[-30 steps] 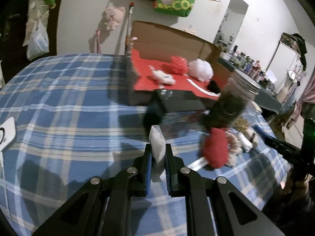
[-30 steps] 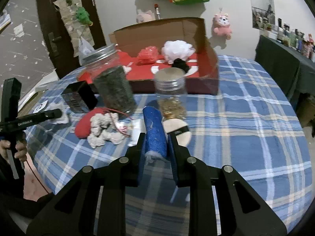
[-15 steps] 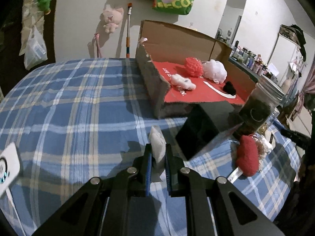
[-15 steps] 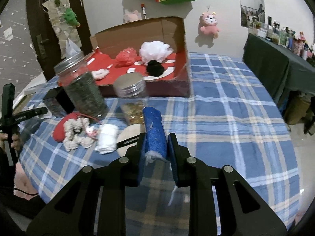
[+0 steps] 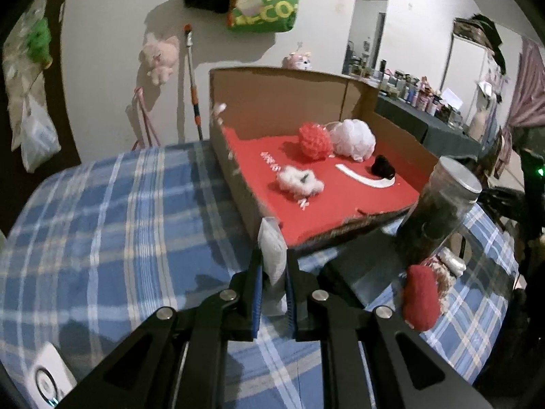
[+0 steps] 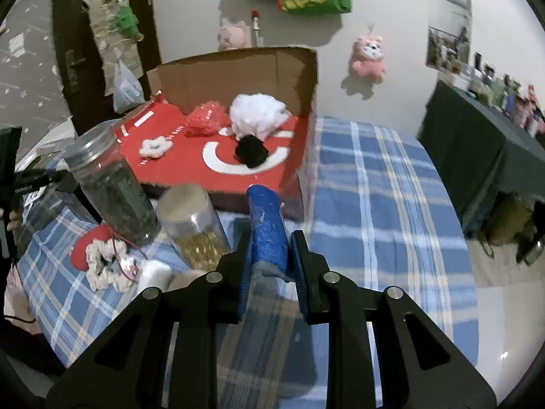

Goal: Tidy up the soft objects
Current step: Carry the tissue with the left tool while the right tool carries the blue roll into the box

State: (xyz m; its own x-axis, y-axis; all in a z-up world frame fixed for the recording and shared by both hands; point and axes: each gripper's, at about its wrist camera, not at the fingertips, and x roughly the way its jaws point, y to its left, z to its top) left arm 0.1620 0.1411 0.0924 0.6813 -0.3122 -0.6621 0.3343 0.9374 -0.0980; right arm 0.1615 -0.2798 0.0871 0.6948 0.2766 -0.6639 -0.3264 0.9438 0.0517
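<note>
My left gripper (image 5: 273, 266) is shut on a white soft pad (image 5: 271, 254), held above the table close to the near corner of the cardboard box (image 5: 272, 99). My right gripper (image 6: 271, 248) is shut on a blue glittery soft piece (image 6: 266, 228), held in front of the box (image 6: 238, 68). On the box's red floor lie a red puff (image 5: 315, 140), a white puff (image 5: 354, 139), a small black ball (image 5: 383, 167) and a white crochet flower (image 5: 299, 180). A red soft piece (image 5: 420, 301) and a white crochet piece (image 6: 107, 266) lie on the table.
A tall jar with dark contents (image 6: 112, 184) and a jar with gold contents (image 6: 196, 225) stand left of the right gripper. A black box (image 5: 368, 266) sits by the cardboard box. The blue plaid tablecloth (image 5: 102, 221) covers the table. A white device (image 5: 47, 381) lies at the near left.
Both grippers have moved toward the cardboard box with their loads still held. The box looks nearer in both views.
</note>
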